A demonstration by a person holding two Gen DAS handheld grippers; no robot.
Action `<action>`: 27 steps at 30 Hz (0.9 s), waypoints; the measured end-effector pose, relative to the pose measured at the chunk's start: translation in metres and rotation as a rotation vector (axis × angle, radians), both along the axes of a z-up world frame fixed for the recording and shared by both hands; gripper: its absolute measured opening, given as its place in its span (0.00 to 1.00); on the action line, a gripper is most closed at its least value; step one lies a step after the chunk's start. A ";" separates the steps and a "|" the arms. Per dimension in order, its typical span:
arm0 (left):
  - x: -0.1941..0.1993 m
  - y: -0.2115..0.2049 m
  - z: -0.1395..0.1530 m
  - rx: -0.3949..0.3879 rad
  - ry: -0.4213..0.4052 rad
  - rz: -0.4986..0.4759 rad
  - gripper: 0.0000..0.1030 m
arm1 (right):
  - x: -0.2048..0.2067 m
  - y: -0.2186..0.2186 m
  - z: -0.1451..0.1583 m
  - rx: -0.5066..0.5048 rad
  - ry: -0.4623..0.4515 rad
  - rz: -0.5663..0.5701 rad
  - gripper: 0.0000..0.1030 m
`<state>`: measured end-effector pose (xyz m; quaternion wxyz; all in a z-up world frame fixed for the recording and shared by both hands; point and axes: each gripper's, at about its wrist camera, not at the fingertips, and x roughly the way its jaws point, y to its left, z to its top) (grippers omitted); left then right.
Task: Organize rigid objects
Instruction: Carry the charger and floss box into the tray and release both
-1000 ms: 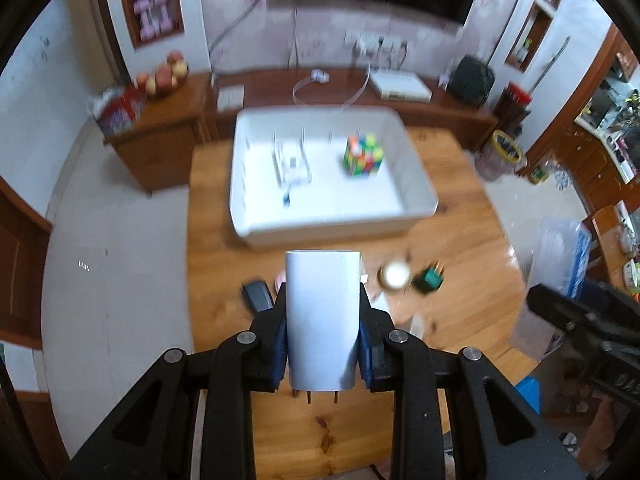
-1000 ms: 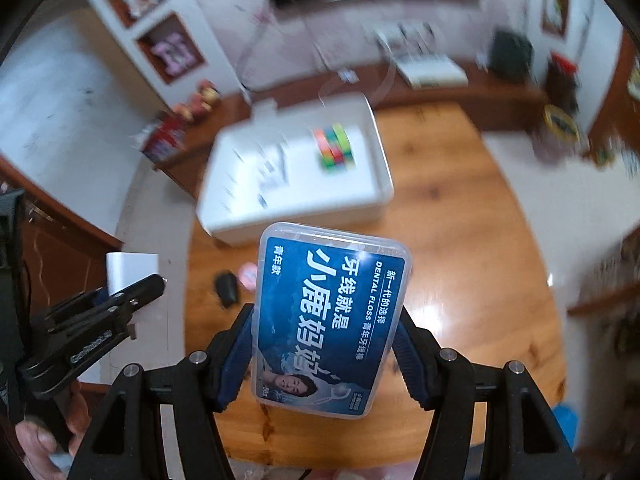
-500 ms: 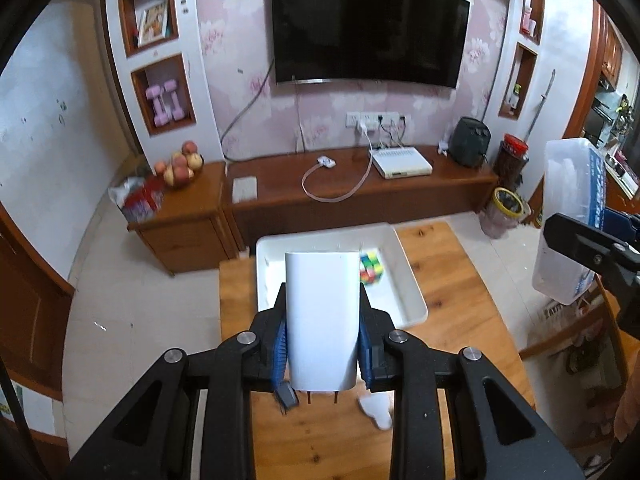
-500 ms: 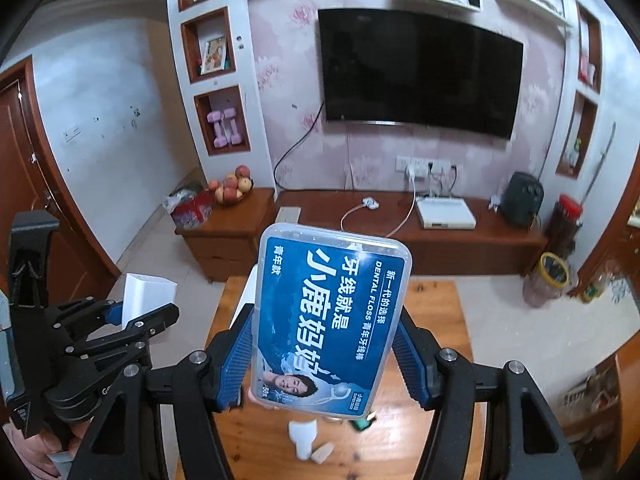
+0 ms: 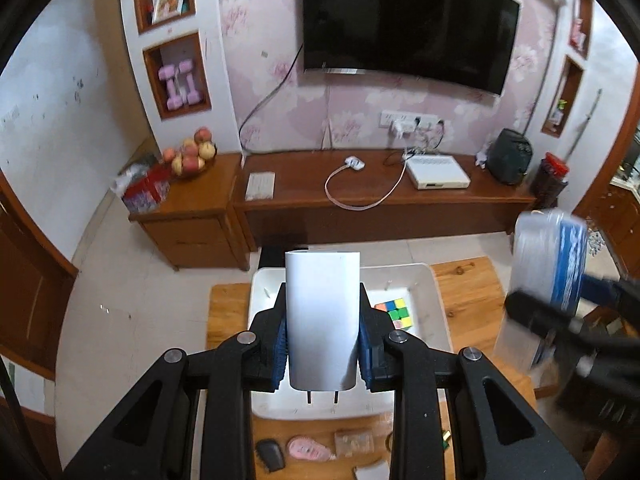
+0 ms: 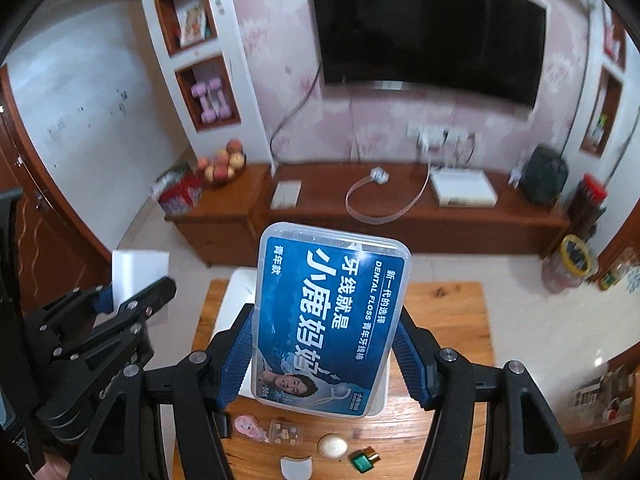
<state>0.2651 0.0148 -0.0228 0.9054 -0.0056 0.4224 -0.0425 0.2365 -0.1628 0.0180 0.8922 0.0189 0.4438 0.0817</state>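
Observation:
My left gripper (image 5: 322, 344) is shut on a white plug adapter (image 5: 322, 320), prongs pointing down, held high above the white bin (image 5: 438, 312). A colourful puzzle cube (image 5: 395, 312) lies in the bin. My right gripper (image 6: 325, 356) is shut on a blue dental floss box (image 6: 326, 320), also held high over the wooden table (image 6: 444, 320). The floss box shows blurred in the left wrist view (image 5: 548, 264), and the adapter shows in the right wrist view (image 6: 138, 272).
On the table's near edge lie a black fob (image 5: 270, 454), a pink oval piece (image 6: 246, 426), a clear packet (image 6: 286, 432), a round cream lid (image 6: 332, 446), a green item (image 6: 362, 462) and a white piece (image 6: 295, 467). A TV cabinet (image 5: 380, 196) stands behind.
Both grippers have lifted and tilted up from the table with their objects still held. Since half a second ago both views have pulled further back and higher over the table.

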 end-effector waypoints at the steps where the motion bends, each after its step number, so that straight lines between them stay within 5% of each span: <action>1: 0.009 -0.002 -0.013 0.002 0.019 0.008 0.29 | 0.008 0.000 -0.012 0.004 0.026 0.006 0.63; 12: 0.052 -0.014 -0.154 0.033 0.268 0.078 0.29 | 0.054 0.012 -0.190 -0.011 0.348 0.051 0.63; 25: 0.065 -0.010 -0.228 0.030 0.466 0.104 0.29 | 0.076 0.016 -0.266 -0.033 0.504 0.062 0.64; 27: 0.065 -0.009 -0.232 0.027 0.482 0.103 0.41 | 0.077 0.015 -0.272 -0.021 0.529 0.059 0.64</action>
